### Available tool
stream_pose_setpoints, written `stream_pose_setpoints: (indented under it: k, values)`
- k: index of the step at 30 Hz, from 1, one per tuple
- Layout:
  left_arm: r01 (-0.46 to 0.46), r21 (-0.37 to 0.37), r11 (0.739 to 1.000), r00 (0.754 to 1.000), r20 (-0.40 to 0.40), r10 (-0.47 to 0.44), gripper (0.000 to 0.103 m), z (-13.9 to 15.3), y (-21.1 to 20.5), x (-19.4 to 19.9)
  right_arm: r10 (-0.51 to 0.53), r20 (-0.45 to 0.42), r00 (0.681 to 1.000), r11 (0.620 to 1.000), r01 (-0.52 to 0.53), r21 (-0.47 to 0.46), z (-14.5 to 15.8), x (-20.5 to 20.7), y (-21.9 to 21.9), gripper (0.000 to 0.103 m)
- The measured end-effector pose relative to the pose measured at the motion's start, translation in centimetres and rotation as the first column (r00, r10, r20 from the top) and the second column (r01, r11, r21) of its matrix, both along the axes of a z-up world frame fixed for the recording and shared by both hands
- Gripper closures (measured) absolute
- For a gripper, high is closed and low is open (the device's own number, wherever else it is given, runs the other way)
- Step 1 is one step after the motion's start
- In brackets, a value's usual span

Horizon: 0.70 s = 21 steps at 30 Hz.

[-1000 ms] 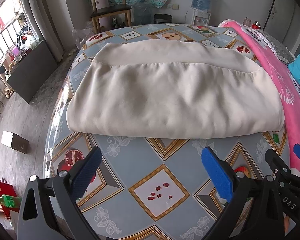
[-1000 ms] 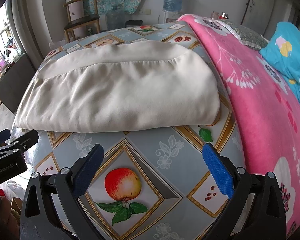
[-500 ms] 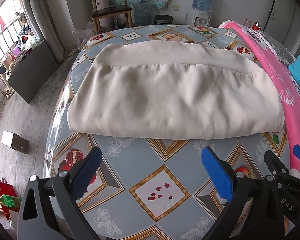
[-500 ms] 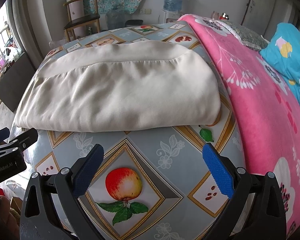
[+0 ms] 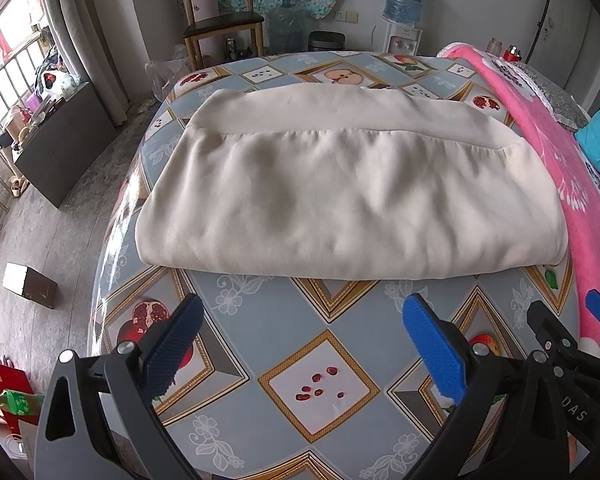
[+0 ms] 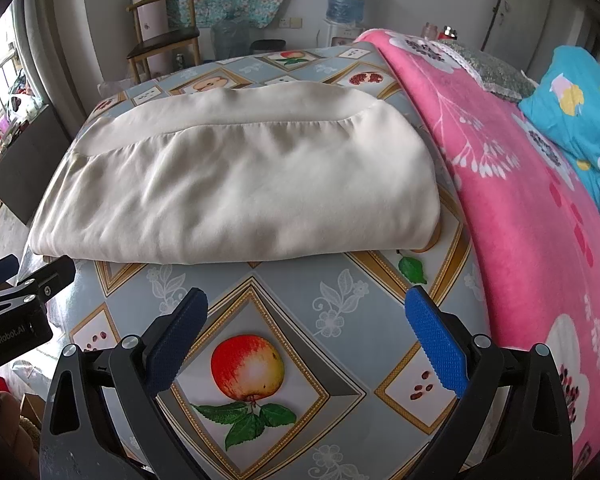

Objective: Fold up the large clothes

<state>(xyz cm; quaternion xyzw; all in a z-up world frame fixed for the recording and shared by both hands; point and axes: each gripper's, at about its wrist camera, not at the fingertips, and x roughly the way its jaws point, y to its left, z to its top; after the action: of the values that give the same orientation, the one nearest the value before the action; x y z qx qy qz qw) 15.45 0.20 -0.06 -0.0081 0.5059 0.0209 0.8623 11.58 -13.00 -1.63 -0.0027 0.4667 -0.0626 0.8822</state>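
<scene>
Folded cloth (image 5: 348,196) lies on surface (image 5: 268,328) just ahead of both claws, left (image 5: 300,344) and right (image 6: 306,336), spread wide, holding nothing.

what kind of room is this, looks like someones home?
Most likely a lived-in bedroom at home. The folded cream garment lies on a fruit-print cover, beside a pink floral blanket and blue pillow, with a water dispenser and wooden chair by the far wall.
</scene>
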Motion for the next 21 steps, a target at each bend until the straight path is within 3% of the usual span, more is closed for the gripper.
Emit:
stream_pose_setpoints:
  k: [21]
  values:
    - [-0.005,0.001,1.0,1.0,0.006,0.005,0.005,0.41,0.09,-0.07,0.0,0.0,1.0,1.0,0.0,-0.001,-0.04,0.03,-0.07,0.007]
